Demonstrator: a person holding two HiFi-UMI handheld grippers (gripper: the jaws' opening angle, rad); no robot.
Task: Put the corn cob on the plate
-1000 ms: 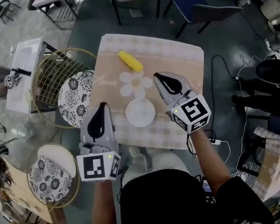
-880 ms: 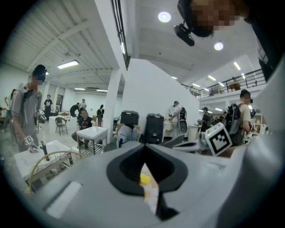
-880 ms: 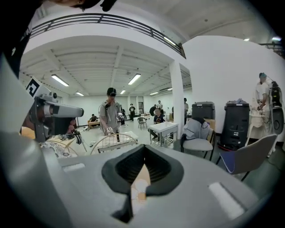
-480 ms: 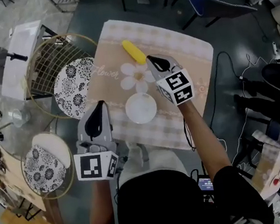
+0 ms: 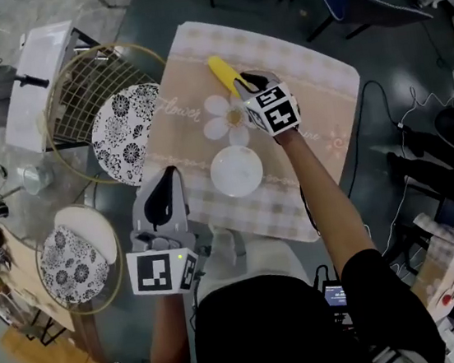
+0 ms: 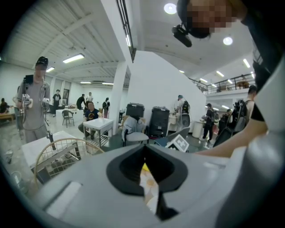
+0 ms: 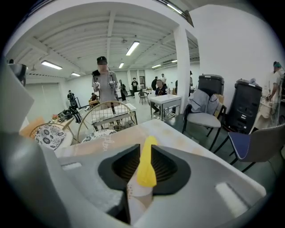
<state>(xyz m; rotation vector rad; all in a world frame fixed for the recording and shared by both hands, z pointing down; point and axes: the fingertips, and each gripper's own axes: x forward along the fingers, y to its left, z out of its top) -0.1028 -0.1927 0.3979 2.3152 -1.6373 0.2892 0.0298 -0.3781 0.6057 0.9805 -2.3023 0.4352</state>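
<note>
The yellow corn cob [image 5: 223, 75] lies on the far part of the checked tablecloth [image 5: 318, 115]. My right gripper [image 5: 245, 83] points down at the cob's near end, and its jaws are opening. In the right gripper view the cob [image 7: 147, 171] shows in the narrow gap between the jaws, and the pads do not press on it. The white plate [image 5: 236, 171] sits empty in the middle of the cloth, nearer to me than the cob. My left gripper [image 5: 165, 179] hangs shut and empty off the table's left edge, left of the plate.
A round wire basket stand [image 5: 76, 105] with a patterned plate [image 5: 119, 133] stands left of the table. Another patterned plate [image 5: 71, 266] lies lower left. A white side table [image 5: 41, 76] and chairs [image 5: 354, 10] surround the area. People stand in the background.
My right gripper has moved away from me and down, from beside the white plate to the corn cob's near end. Left gripper has sunk slightly.
</note>
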